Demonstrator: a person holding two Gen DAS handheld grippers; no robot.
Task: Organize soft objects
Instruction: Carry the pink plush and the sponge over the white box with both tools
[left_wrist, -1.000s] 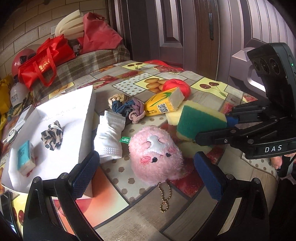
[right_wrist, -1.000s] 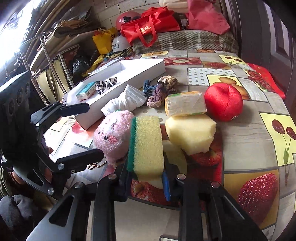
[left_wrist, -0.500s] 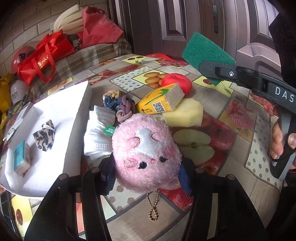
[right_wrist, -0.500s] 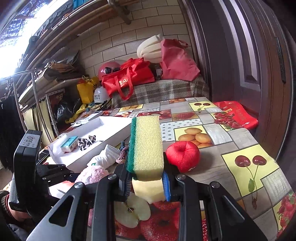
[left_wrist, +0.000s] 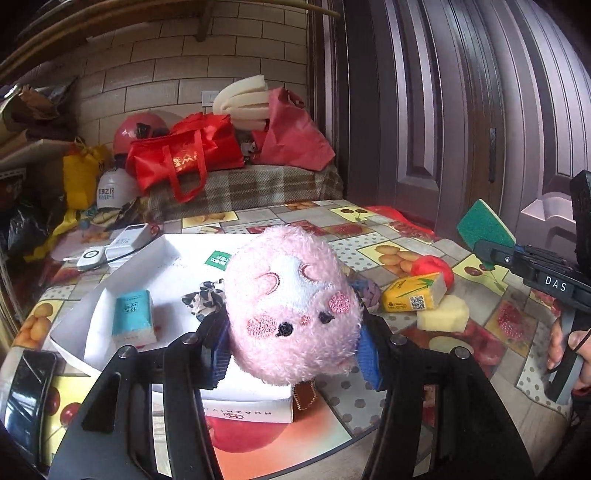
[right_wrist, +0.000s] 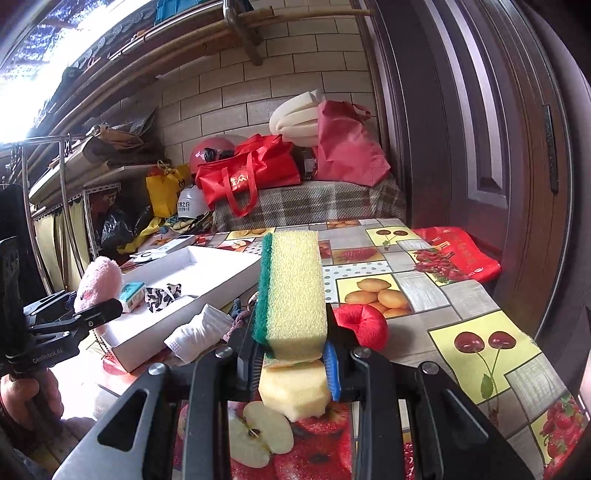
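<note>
Fruit-print table, brick wall behind, door right: white tray at left edge, left gripper clamping pink plush above it, right gripper pinching upright sponge over open centre.

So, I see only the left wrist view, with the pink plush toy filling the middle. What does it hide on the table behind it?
Observer: A folded white cloth lies beside the white box, outside it.
Operator: Is the right gripper gripping the sponge firmly? I see only a green corner.
Observer: Yes, the right gripper is shut on the yellow and green sponge, which stands upright.
Operator: What is under it?
Observer: A pale yellow foam block lies on the table, just below the sponge.
</note>
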